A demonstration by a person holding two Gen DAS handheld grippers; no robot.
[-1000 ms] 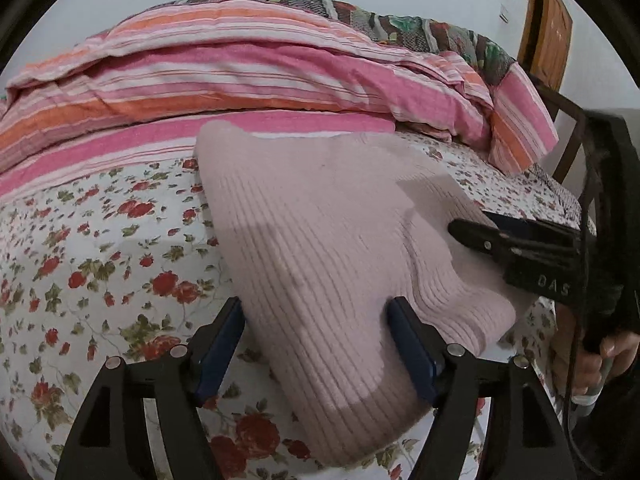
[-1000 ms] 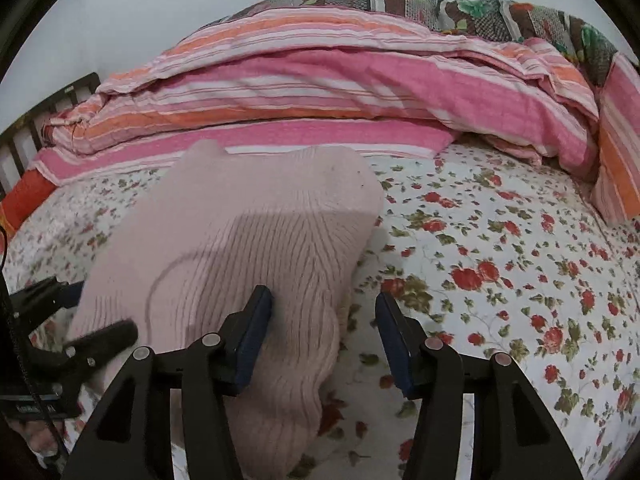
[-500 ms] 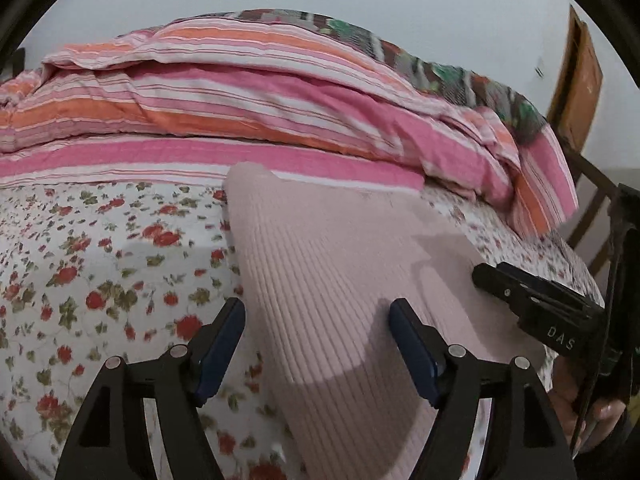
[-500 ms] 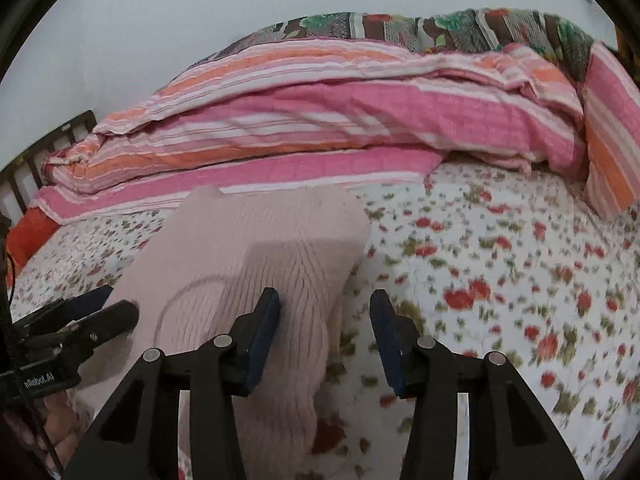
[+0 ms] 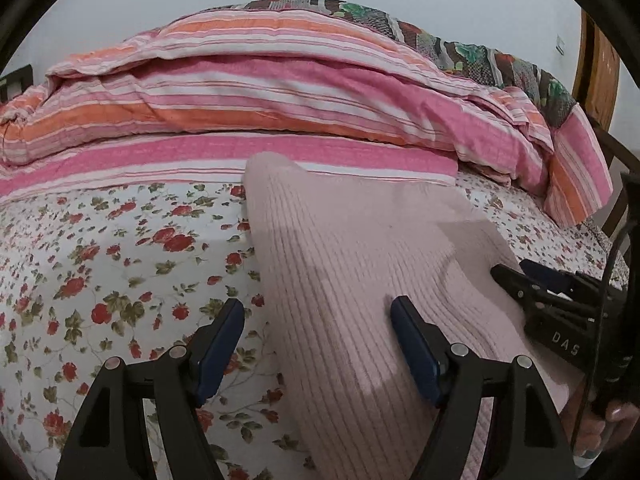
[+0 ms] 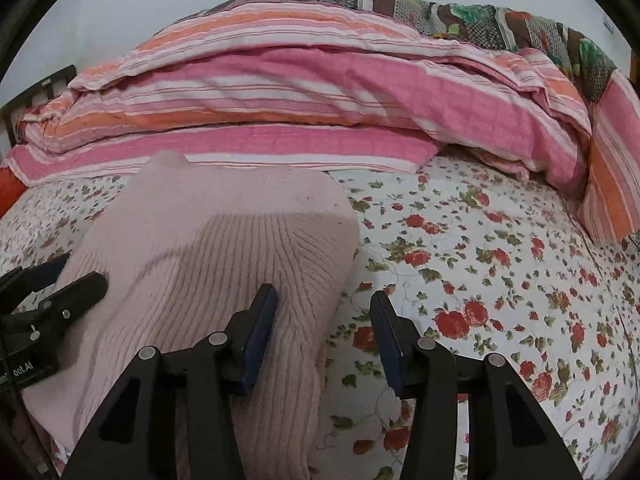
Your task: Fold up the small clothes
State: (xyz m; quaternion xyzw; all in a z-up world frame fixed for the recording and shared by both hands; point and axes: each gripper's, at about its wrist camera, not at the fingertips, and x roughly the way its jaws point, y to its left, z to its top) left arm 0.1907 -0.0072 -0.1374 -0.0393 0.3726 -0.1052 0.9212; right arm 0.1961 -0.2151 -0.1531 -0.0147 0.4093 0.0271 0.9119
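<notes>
A pale pink ribbed knit garment (image 5: pixel 360 280) lies folded flat on the floral bed sheet (image 5: pixel 100 280); it also shows in the right wrist view (image 6: pixel 208 264). My left gripper (image 5: pixel 316 344) is open, hovering over the garment's left edge, holding nothing. My right gripper (image 6: pixel 324 332) is open over the garment's right edge, empty. Each gripper shows in the other's view: the right gripper (image 5: pixel 560 296) at the garment's right side, the left gripper (image 6: pixel 44 296) at its left side.
A rolled pink and orange striped quilt (image 5: pixel 280 92) lies along the back of the bed, with a patterned blanket (image 6: pixel 440 8) behind it. A wooden door (image 5: pixel 596 72) stands at the right. Dark bed-frame rails (image 6: pixel 36 92) show at the left.
Both grippers have drawn back slightly and stay open; the view has shifted a little. The right gripper's jaws have narrowed somewhat. The garment lies still.
</notes>
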